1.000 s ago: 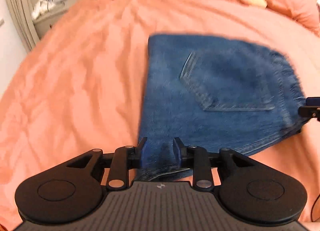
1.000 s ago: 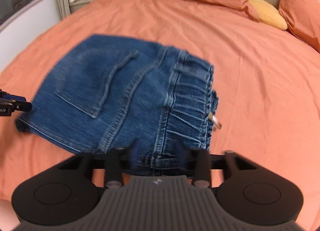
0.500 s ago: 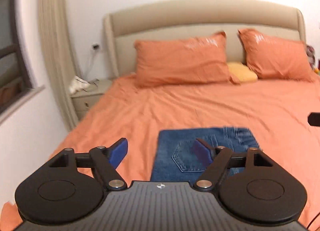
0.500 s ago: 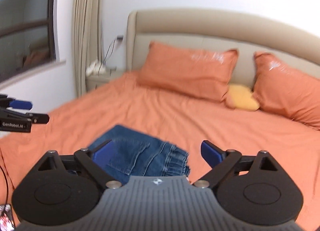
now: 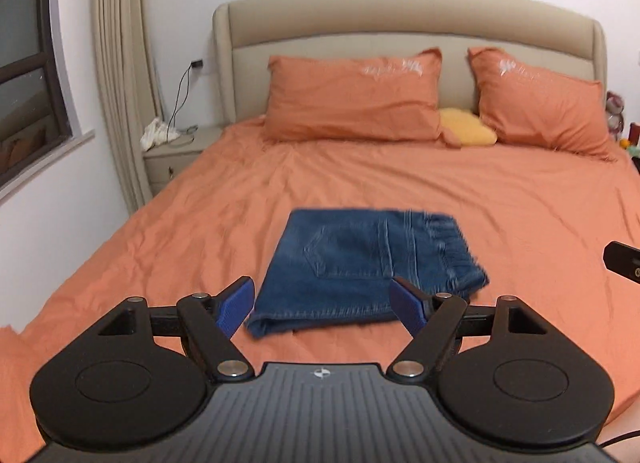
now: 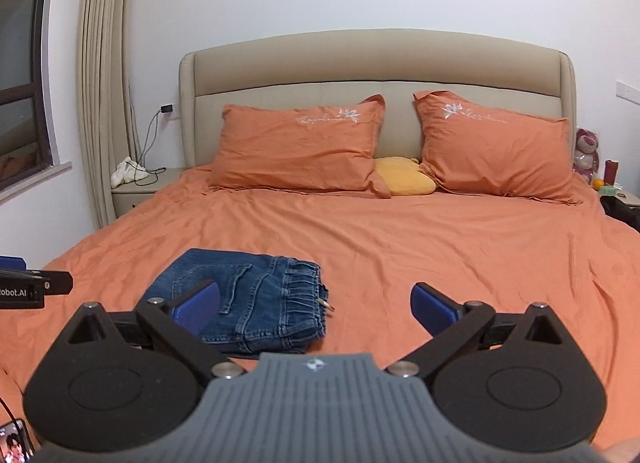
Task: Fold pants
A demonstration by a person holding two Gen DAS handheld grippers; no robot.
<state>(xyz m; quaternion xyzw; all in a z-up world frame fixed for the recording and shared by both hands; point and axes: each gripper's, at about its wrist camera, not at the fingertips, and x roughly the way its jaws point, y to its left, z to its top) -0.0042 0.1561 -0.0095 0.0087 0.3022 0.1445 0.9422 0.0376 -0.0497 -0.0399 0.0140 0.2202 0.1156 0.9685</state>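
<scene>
Left gripper (image 5: 322,305) and right gripper (image 6: 314,305), both spread wide and empty, are held above folded denim pants (image 5: 368,267) lying flat on the orange bed (image 6: 440,247); judged heavy, soft, non-slippery, best gripped at stacked hem edges.

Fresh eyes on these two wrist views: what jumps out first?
The folded blue jeans stand out, a compact dark rectangle on the near part of the orange bedspread. Both the left gripper and the right gripper hang wide open above the bed, holding nothing. Further back, two orange pillows lean on the beige headboard with a yellow cushion between them.
</scene>
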